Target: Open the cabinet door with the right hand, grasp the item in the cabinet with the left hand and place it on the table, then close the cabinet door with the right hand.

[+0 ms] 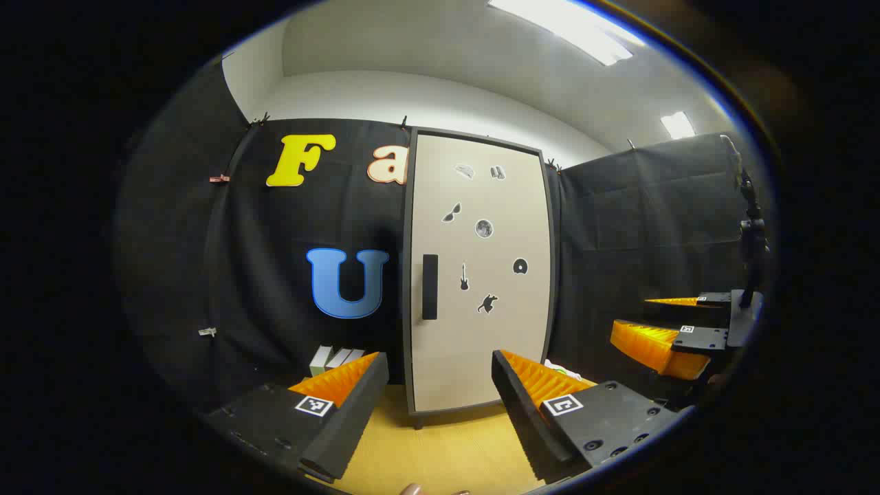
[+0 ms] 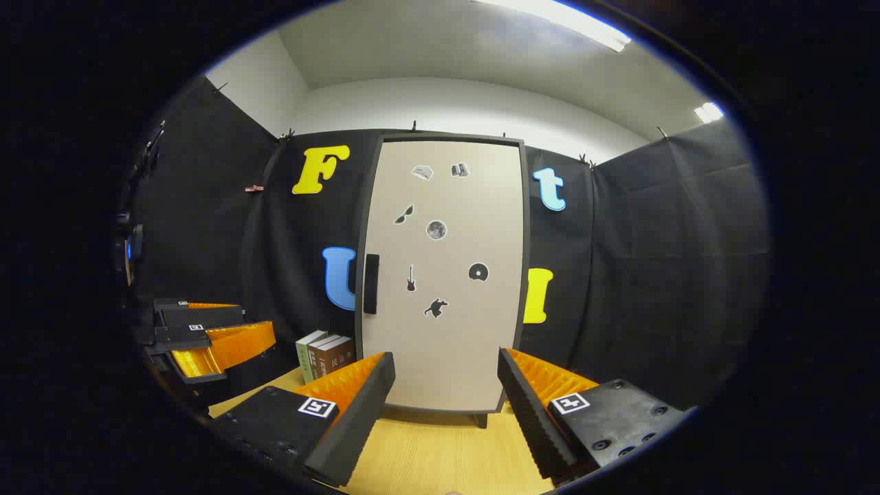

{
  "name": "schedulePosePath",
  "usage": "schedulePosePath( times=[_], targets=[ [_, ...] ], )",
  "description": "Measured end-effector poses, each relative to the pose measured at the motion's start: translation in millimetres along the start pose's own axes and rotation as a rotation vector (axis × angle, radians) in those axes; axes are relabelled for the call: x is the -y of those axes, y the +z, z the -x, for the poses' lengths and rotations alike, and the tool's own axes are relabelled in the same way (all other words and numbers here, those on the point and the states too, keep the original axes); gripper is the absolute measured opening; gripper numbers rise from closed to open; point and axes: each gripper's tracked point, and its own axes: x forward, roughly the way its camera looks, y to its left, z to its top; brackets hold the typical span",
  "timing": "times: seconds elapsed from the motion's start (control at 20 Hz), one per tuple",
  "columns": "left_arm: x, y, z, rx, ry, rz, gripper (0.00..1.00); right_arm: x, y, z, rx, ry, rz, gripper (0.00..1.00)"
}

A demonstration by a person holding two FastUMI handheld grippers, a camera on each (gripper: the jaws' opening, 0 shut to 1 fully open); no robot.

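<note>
Presently, both sets of jaws are seen released, with nothing between them. The left gripper [image 1: 438,388] is held level above the table [image 1: 454,454], its jaws spread wide and directed at the lower part of the cabinet door [image 1: 481,275]. The right gripper [image 2: 445,388] is held in like manner, aimed at the same door, its jaws equally spread. In the left gripper view the right gripper is also seen at the far right edge, partly cut off, apart from the cabinet. The door is shut, so the item inside is hidden and cannot be identified. A dark vertical handle [image 2: 371,283] is noted at the door's left edge, untouched. Small dark stickers [image 2: 436,229] are scattered over the door; their shapes are hard to make out. Books [image 2: 324,354] are seen standing on the table just left of the cabinet, partly covered by the right gripper's finger.
</note>
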Motion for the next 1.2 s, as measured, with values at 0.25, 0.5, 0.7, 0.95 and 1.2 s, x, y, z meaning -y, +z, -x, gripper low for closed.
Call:
schedulePosePath(
  times=[0.25,0.5,0.7,0.95,1.2],
  targets=[
    [0.2,5.3,-1.0,0.010,-0.012,-0.005,0.95,-4.3,-0.3,-1.0,-0.005,0.012,0.001,0.97],
    [-1.7,6.6,-0.8,0.011,-0.009,-0.011,0.95,-4.4,2.7,-2.3,0.008,0.013,-0.010,0.97],
    [-3.5,12.7,-2.7,0.028,-0.015,-0.014,0.95,0.1,-0.8,-4.0,-0.003,-0.003,-0.009,0.97],
    [-3.2,8.3,-3.3,0.019,-0.018,-0.022,0.95,1.5,-1.0,-6.8,-0.004,-0.011,0.002,0.97],
    [-10.1,9.7,-1.4,0.019,-0.011,-0.013,0.95,-0.9,-2.2,-7.8,-0.010,-0.017,0.007,0.97]
  ],
)
